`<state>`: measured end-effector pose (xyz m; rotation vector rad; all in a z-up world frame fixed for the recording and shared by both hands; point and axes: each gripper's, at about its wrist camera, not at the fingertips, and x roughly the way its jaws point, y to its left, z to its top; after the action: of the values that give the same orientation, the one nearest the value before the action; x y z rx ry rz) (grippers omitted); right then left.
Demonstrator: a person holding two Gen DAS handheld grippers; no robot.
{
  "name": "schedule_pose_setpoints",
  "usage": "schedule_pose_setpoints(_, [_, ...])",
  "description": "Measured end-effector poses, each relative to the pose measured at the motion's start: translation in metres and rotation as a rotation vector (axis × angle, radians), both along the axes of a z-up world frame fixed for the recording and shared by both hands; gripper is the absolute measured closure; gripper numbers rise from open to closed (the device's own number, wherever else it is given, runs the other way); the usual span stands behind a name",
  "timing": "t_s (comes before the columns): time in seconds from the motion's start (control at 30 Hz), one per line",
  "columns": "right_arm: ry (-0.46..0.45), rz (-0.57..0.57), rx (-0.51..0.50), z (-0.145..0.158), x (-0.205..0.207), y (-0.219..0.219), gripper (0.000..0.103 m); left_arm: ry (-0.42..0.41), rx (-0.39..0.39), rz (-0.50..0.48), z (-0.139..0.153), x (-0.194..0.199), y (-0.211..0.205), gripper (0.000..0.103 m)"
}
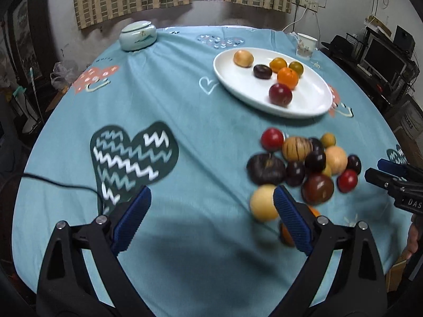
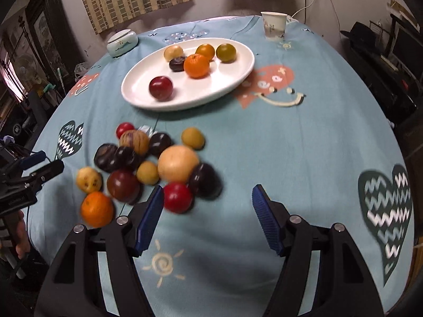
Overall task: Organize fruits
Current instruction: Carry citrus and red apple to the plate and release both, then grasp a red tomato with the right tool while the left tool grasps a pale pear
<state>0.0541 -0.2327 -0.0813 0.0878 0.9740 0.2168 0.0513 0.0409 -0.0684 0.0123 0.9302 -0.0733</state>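
Observation:
A white oval plate (image 1: pixel 246 87) (image 2: pixel 137 89) at the back of the table carries several fruits, among them a dark red one (image 1: pixel 280 94) (image 2: pixel 160 88) and an orange (image 1: pixel 288 78) (image 2: pixel 197 65). On the blue cloth in front of the plate lies a loose pile of fruits (image 1: pixel 314 161) (image 2: pixel 148 163). My left gripper (image 1: pixel 211 195) stands wide open over bare cloth left of the pile. A pale round fruit (image 1: pixel 261 202) lies just outside its right finger. My right gripper (image 2: pixel 208 190) is open, and a red fruit (image 2: pixel 177 197) lies by its left finger, untouched.
A lidded pale ceramic jar (image 1: pixel 137 35) (image 2: pixel 122 42) and a paper cup (image 1: pixel 306 45) (image 2: pixel 273 25) stand near the table's far edge. A black cable (image 1: pixel 53 182) crosses the cloth at the left. Each gripper shows at the other view's edge (image 1: pixel 375 169) (image 2: pixel 43 163).

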Motion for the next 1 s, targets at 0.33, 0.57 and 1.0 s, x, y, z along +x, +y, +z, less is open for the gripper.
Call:
schedule_pose_setpoints(0.33, [0.008, 0.079, 0.086, -0.013, -0.016, 0.016, 0.062, 0.029, -0.003, -0.009, -0.014, -0.014, 0.002, 0.008])
schedule_pose_setpoints(0.57, [0.052, 0.079, 0.057, -0.034, 0.006, 0.028, 0.062, 0.050, 0.026, -0.052, -0.020, -0.014, -0.006, 0.008])
schedule_pose_setpoints(1.0, [0.047, 0.095, 0.039, -0.022, -0.020, 0.024, 0.071, 0.050, 0.083, -0.101, -0.036, 0.002, -0.034, 0.009])
